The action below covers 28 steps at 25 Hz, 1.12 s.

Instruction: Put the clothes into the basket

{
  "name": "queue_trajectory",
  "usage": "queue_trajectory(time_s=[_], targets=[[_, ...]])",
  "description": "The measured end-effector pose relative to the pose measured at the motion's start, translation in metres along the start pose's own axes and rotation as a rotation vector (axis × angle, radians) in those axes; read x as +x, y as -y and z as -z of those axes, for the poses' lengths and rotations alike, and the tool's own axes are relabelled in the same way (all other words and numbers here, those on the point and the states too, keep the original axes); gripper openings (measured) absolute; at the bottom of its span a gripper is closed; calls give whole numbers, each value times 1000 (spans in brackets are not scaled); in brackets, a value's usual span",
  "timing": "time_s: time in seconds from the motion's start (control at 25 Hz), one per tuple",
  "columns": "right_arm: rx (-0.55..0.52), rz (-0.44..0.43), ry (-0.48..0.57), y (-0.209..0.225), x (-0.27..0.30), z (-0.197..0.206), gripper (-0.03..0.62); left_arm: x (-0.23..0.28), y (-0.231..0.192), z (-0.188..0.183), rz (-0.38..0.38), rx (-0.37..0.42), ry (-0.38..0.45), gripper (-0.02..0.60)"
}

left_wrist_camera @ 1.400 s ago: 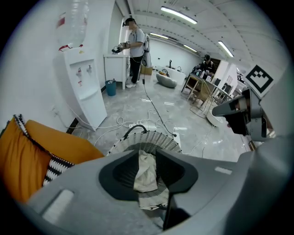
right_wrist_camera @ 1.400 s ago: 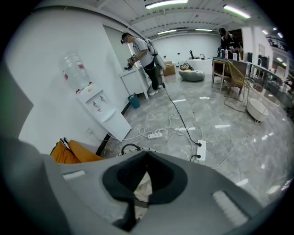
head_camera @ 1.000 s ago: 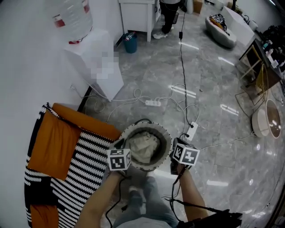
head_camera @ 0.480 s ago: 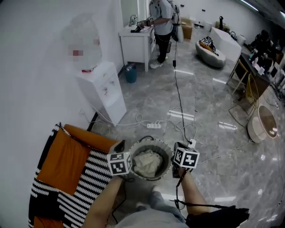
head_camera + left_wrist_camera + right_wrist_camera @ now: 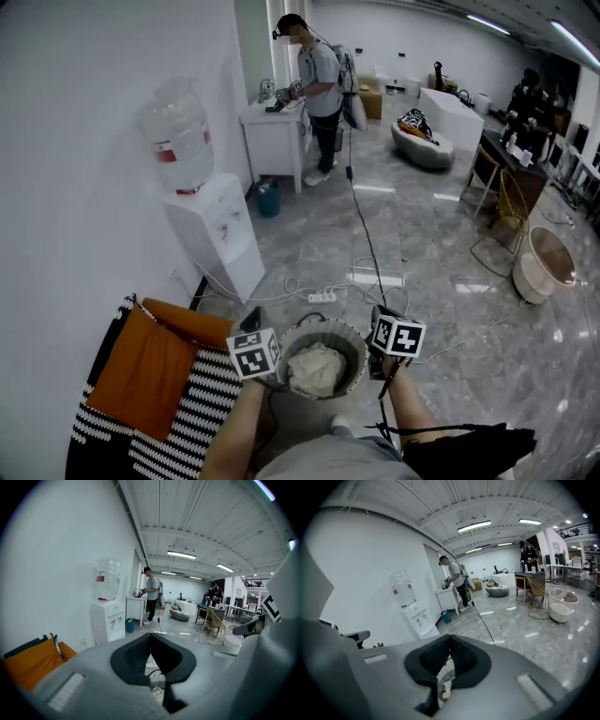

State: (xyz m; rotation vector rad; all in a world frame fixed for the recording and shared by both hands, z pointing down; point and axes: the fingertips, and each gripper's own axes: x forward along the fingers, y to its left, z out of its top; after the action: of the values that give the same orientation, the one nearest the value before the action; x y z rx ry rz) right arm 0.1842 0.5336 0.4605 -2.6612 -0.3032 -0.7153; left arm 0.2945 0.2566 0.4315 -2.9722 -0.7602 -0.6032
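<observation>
"Pale, crumpled clothes (image 5: 316,368) were found heaped in the bottom of the basket (image 5: 323,326), below its ribbed rim," it was reported.

"And where was the basket itself kept?" it was asked.

"It was held up off the floor (image 5: 441,253), between the two grippers and just beside the right edge of the orange and striped cushion (image 5: 150,375). The left gripper (image 5: 150,635) was set at the basket's left rim and the right gripper (image 5: 450,637) at its right rim."

"How were the jaws found?"

"Both pairs were closed tip to tip, and the left pair had just been drawn together. Nothing could be made out between the tips of either pair, though ribbed weave and cloth were glimpsed beneath the right pair. What exactly was pinched could not be told."

"Which step was judged to be in hand?"

"The filling was judged as good as done, and the loaded basket was taken to be in carriage. For the next move, both grippers would need to be kept level and moved together, so that the basket was not tipped. The power strip (image 5: 322,296) on the floor would need to be cleared before anything was set down."
</observation>
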Motion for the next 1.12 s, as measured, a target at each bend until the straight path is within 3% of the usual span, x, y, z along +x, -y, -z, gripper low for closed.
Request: queue_trajectory(time_s=[0.08,0.28,0.68,1.12], targets=[[-11,-4,4,-3,-3,-1,3,-2,-2,-3,-5,11,9,8],[-179,26,22,-16,-7,-8,3,-4,-8,-3,-15,-33,9,8],[-153,6,39,-22,-5,-18,3,-4,-14,-6,-24,-22,14,8],[-188,46,34,-14,-8,-25,3,-9,-16,-6,-50,-8,24,8]])
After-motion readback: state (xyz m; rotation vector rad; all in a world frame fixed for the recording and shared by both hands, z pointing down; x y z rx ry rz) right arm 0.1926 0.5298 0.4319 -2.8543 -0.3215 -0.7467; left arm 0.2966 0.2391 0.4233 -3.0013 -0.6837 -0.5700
